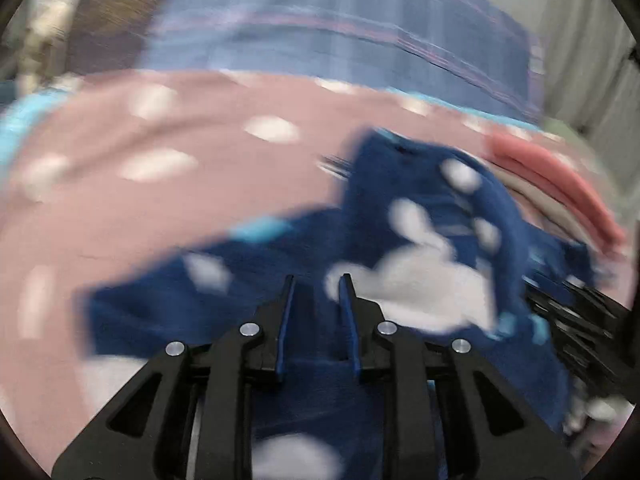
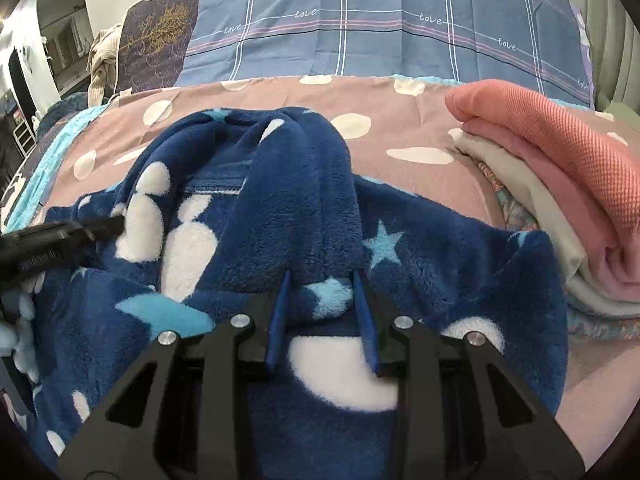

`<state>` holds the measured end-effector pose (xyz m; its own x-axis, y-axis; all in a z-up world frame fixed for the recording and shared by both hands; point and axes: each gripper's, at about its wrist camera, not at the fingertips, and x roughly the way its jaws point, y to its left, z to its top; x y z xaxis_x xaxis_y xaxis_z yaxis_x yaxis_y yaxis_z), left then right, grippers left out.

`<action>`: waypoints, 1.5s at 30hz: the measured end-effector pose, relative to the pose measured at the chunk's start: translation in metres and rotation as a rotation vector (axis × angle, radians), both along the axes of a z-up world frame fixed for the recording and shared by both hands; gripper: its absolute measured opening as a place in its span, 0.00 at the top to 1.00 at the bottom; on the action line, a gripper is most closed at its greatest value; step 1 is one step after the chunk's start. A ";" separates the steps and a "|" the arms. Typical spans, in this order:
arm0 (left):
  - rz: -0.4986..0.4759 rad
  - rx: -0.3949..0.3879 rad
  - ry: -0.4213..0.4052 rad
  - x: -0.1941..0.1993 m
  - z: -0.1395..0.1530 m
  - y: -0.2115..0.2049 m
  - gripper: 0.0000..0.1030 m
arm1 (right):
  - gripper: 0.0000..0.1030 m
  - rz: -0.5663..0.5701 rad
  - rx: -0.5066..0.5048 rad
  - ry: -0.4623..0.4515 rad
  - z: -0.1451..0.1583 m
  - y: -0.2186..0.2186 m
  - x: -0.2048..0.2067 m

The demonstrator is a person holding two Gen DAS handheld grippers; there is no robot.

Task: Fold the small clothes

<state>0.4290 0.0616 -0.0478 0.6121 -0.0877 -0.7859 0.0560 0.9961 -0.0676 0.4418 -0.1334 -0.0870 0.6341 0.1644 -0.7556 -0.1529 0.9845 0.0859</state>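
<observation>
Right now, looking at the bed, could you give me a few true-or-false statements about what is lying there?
1. The fleece garment is dark blue with white shapes and light blue stars. True.
2. It lies neatly folded flat. False: it is bunched up.
3. A stack of folded clothes sits beside it, a coral piece on top. True.
4. The bedsheet is plain green. False: pinkish with white dots.
5. A blue checked pillow lies behind. True.

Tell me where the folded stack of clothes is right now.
The folded stack sits on the dotted pink sheet at the right, beside the blue fleece garment.
</observation>
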 end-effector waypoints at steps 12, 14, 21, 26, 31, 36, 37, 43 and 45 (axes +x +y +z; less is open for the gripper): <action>-0.233 0.061 0.002 -0.010 -0.029 -0.065 0.62 | 0.68 -0.002 0.019 0.000 0.002 -0.001 0.004; -0.230 0.063 -0.008 -0.012 -0.025 -0.066 0.62 | 0.68 -0.004 0.030 0.002 0.002 -0.002 0.005; -0.190 0.115 -0.102 -0.049 0.014 -0.048 0.62 | 0.68 -0.075 0.059 -0.030 0.032 -0.022 -0.023; -0.208 0.120 -0.215 -0.156 0.066 -0.004 0.51 | 0.64 -0.030 0.079 -0.100 0.066 -0.058 -0.129; -0.277 0.082 -0.130 -0.270 0.041 0.023 0.44 | 0.62 0.050 0.080 -0.017 0.041 -0.069 -0.260; -0.318 -0.107 -0.042 -0.356 0.010 0.026 0.37 | 0.60 0.121 0.167 0.022 0.025 -0.050 -0.349; -0.326 -0.110 -0.056 -0.368 0.010 0.022 0.37 | 0.60 0.149 0.203 0.016 0.028 -0.042 -0.363; -0.381 -0.099 -0.154 -0.433 0.027 0.005 0.33 | 0.60 0.349 0.391 0.066 0.033 0.002 -0.419; -0.346 -0.060 -0.178 -0.445 0.029 0.010 0.30 | 0.60 0.392 0.420 0.119 0.023 0.018 -0.432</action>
<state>-0.0161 0.0712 -0.0191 0.6644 -0.3552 -0.6576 0.4040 0.9109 -0.0839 0.0096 -0.1152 -0.0640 0.3806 0.6705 -0.6369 -0.4642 0.7342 0.4955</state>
